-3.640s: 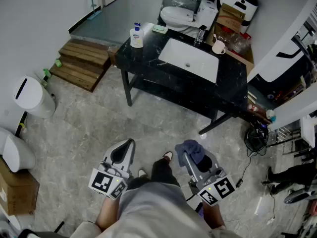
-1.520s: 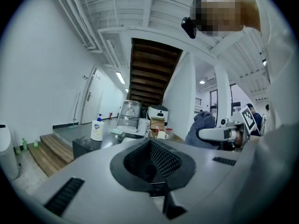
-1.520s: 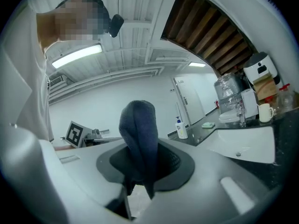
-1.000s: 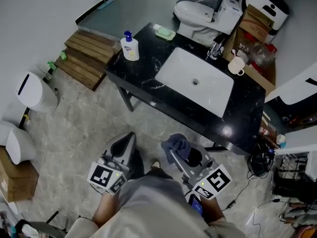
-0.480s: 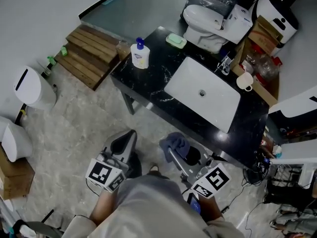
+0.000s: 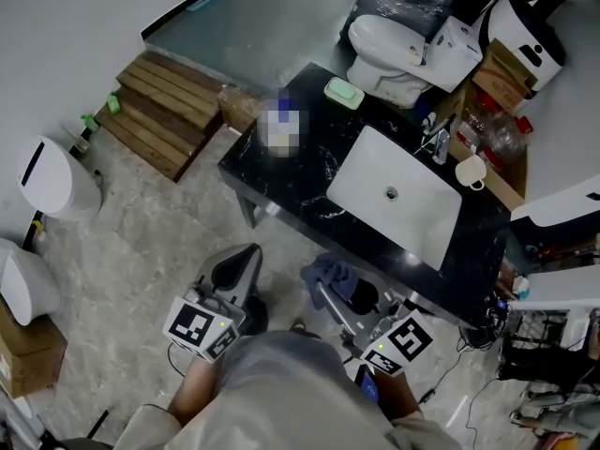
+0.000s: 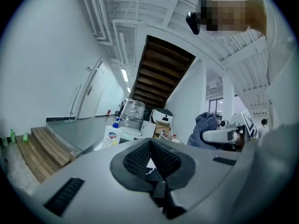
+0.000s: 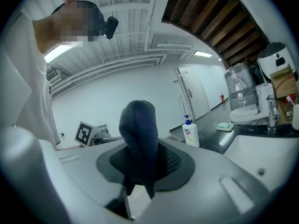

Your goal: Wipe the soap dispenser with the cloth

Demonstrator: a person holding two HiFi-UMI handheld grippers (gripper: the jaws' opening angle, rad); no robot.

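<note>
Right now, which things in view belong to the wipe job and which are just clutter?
Job: white pump-top soap dispenser; dark blue cloth.
Clutter: green soap dish; white mug; white toilet; wooden steps.

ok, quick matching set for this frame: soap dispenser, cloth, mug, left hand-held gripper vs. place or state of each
Things:
1. soap dispenser
2. cloth
3. mug
4. left hand-held gripper

Places or states:
A. shut, nothing between its jaws
B. beside the tap, at a far corner of the sink
C. clamped in the right hand-held gripper
D. upright on the black counter, left of the sink in the head view

Pairs: 1-D, 2-C, 3-B, 4-A
</note>
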